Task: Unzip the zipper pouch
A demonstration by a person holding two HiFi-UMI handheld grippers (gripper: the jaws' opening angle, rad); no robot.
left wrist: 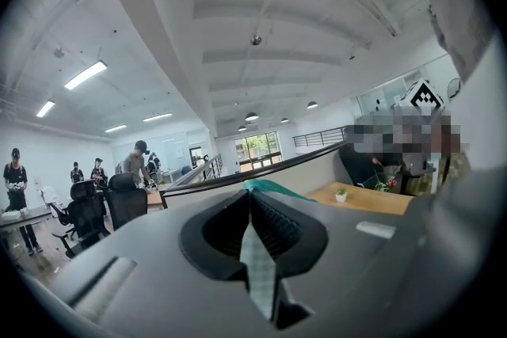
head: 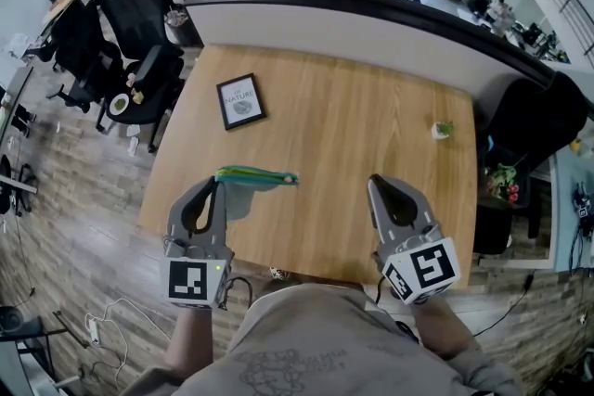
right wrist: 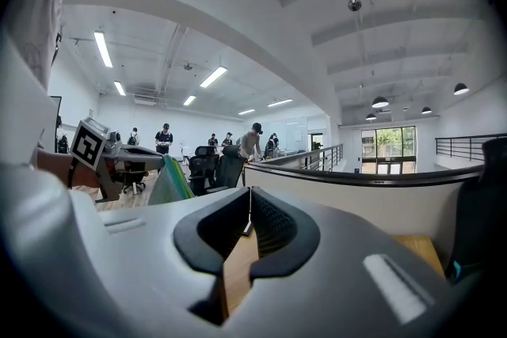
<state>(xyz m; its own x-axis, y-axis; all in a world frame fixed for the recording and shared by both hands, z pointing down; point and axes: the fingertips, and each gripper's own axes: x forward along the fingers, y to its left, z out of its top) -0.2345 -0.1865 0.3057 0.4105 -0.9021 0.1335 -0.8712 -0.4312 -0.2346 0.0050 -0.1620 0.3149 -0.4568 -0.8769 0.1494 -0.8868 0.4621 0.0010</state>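
Above the table (head: 353,107), left tool (head: 219,183) clamps the pouch (head: 262,177), seen only edge-on; right tool (head: 374,182) clenched empty.

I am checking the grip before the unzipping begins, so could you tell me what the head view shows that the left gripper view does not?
Only the head view: the framed picture on the table, the zipper pouch seen along its whole length at the tip of the left gripper, and the right gripper with its jaws closed and empty.
Only the left gripper view: pale checked fabric pinched between that gripper's closed jaws.
Both: the pouch's green edge, the small potted plant and the tabletop.
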